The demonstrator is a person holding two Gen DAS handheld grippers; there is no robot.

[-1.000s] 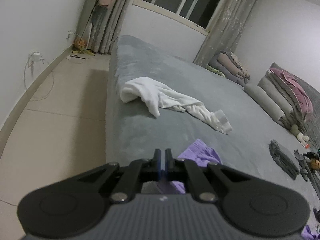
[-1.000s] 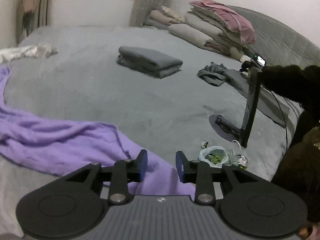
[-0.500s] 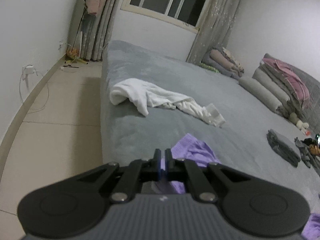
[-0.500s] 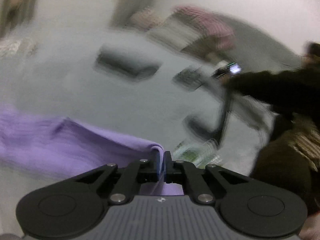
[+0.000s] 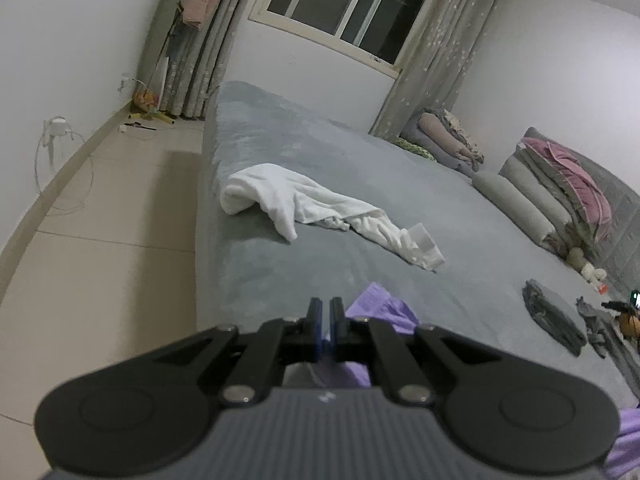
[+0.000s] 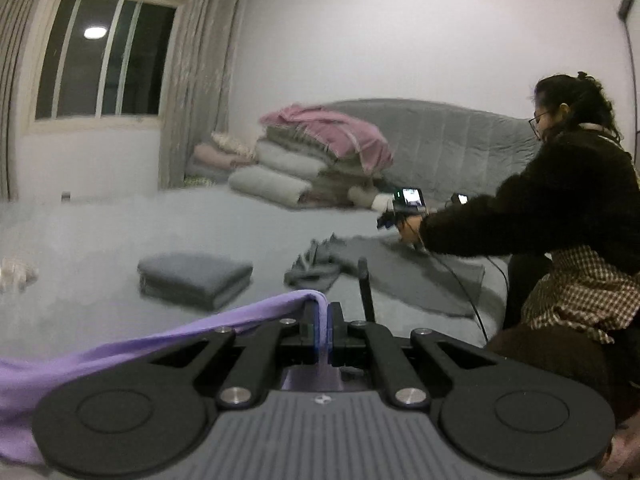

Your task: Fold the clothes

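Note:
A purple garment [image 5: 380, 312] lies at the near edge of the grey bed [image 5: 304, 256]. My left gripper [image 5: 325, 320] is shut on one part of it, low over the bed's near edge. In the right wrist view my right gripper [image 6: 324, 322] is shut on another edge of the purple garment [image 6: 168, 340], which is lifted and stretches away to the left. How the cloth hangs below the grippers is hidden.
A crumpled white garment [image 5: 320, 204] lies farther up the bed. A folded grey garment [image 6: 194, 278] and loose grey cloth [image 6: 384, 268] lie mid-bed. Stacked bedding [image 6: 316, 160] is at the headboard. Another person [image 6: 560, 216] works at the right. Tiled floor [image 5: 100, 248] lies left.
My right gripper closed on the purple garment's edge and lifted it off the bed, tilting upward. My left gripper stayed shut on the garment and shifted slightly.

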